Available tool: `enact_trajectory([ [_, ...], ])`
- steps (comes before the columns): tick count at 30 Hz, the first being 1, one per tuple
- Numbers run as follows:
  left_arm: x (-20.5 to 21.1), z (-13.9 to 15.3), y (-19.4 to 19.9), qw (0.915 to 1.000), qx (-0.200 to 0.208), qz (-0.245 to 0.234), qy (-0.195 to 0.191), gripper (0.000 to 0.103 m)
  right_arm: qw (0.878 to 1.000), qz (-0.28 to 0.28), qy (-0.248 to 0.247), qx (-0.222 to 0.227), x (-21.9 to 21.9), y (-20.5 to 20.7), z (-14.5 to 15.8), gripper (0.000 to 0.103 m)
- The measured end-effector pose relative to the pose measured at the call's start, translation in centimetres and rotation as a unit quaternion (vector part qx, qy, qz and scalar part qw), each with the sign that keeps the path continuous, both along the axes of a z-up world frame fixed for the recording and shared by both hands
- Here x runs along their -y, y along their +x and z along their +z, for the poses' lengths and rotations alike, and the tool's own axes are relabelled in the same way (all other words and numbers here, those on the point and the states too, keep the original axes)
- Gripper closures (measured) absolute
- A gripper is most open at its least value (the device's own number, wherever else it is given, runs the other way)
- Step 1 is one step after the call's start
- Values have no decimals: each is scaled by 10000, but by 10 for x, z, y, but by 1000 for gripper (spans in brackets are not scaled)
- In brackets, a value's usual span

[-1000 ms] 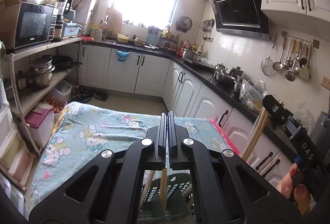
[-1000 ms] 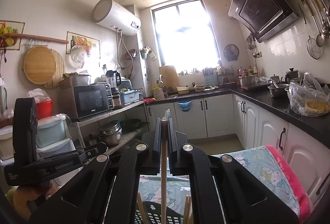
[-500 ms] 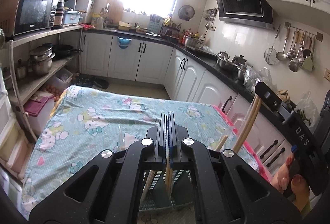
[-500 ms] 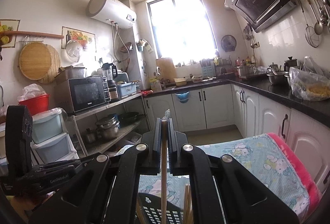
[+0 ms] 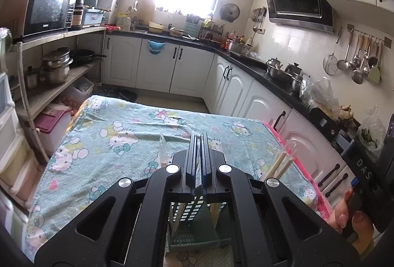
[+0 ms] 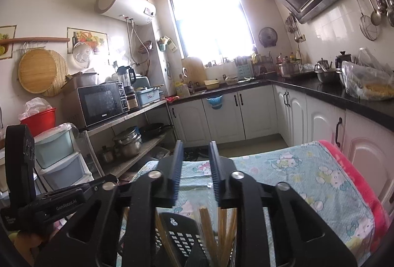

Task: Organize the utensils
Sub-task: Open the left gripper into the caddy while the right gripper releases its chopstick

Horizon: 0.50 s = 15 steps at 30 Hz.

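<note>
The table under its cartoon-cat cloth (image 5: 118,144) fills my left view from nine o'clock across to three. The dark slotted utensil holder (image 5: 194,225) stands on it at six o'clock, right under my left claw (image 5: 197,137). That claw's jaws are pressed together. A thin pale sliver shows in the seam between the pads, and I cannot tell what it is.

From my right view the same holder (image 6: 182,237) sits at six o'clock, below my right claw (image 6: 195,146). Those jaws have just been opening and now stand a little apart. Nothing is between the pads, only the cloth beyond them. The body of my left claw juts in at eight o'clock.

Wooden chopsticks (image 6: 205,225) stand upright in the holder, just below the gap of my right claw, with more of them to the side at five o'clock. In the left view a pair of pale chopsticks (image 5: 278,164) leans at three o'clock, beside the black body of my right claw, with my hand (image 5: 349,220) on its grip at four o'clock.
</note>
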<state>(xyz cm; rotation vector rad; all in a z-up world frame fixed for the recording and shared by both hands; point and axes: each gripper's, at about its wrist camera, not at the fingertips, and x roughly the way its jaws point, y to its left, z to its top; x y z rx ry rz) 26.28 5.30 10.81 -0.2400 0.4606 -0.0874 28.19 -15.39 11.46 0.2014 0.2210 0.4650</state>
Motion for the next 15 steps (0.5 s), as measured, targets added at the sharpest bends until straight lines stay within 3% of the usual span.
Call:
enact_trajectory([
  [6, -2, -3, -5, 10000, -28, 53, 9, 101, 9997, -64, 56, -218, 8, -3, -6, 72],
  [10, -4, -5, -8, 9999, -38, 87, -35, 83, 9994, -100, 5, -340, 12, -5, -9, 71],
  [15, -9, -8, -14, 9998, -76, 126, -104, 69, 9988, -132, -65, -470, 16, -9, -14, 66],
])
